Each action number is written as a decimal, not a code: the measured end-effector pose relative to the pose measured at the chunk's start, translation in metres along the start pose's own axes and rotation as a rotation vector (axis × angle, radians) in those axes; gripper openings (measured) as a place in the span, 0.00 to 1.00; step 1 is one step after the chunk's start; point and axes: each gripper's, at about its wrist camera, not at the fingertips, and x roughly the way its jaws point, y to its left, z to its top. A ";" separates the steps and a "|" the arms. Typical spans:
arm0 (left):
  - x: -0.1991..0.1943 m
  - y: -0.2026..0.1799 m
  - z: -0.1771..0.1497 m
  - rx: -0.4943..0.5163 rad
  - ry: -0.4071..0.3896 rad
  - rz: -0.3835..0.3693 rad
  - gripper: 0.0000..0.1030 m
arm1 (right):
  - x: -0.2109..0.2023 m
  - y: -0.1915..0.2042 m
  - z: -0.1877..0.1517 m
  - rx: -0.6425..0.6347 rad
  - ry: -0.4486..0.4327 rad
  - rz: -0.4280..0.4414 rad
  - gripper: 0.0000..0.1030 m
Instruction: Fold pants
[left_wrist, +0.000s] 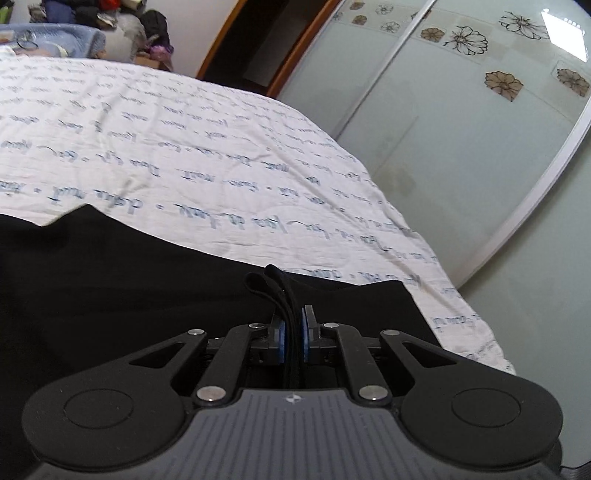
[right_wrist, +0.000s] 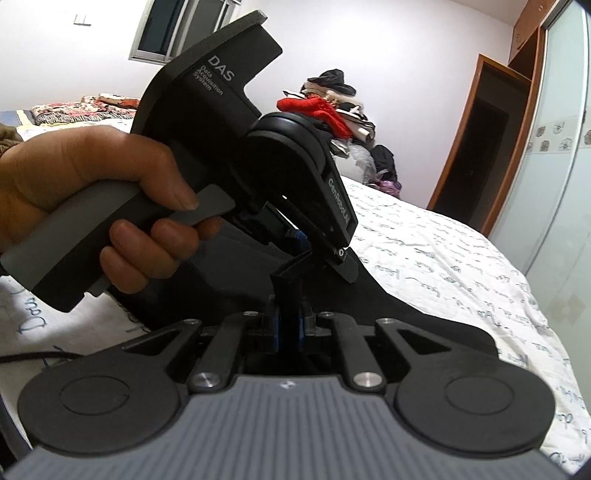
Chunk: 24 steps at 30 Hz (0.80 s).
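Left wrist view: the left gripper (left_wrist: 293, 332) has its blue pads (left_wrist: 281, 341) pressed together on a bunched edge of the black pants (left_wrist: 129, 280), a small loop of the cloth poking up just ahead of the fingertips. The rest of the pants spreads out ahead of and to the left of this tool, lying flat on the white bedsheet (left_wrist: 184, 140) with its blue handwriting print. Off to the tool's right stands a wardrobe door (left_wrist: 461, 147) with flower motifs.

From the right wrist view, the right gripper (right_wrist: 290, 325) is likewise pinching a folded strip of the pants (right_wrist: 369, 302) that rises upright between its pads. Directly ahead of it, and close, the left gripper (right_wrist: 314, 251) clamps the same strip higher up, held by a hand (right_wrist: 92, 192) wrapped around the grey handle. Dark cloth trails away ahead and to the right of the tool over the bedsheet (right_wrist: 443, 258). A heap of clothes (right_wrist: 332, 107) sits far beyond
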 end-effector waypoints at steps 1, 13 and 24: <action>-0.002 0.001 -0.001 0.010 -0.009 0.014 0.08 | 0.001 0.001 0.000 -0.001 -0.003 0.008 0.10; -0.015 0.010 -0.007 0.109 -0.086 0.145 0.08 | 0.017 0.009 0.008 -0.013 -0.016 0.075 0.10; -0.020 0.012 -0.004 0.155 -0.056 0.273 0.12 | 0.003 -0.008 0.001 -0.010 0.015 0.160 0.26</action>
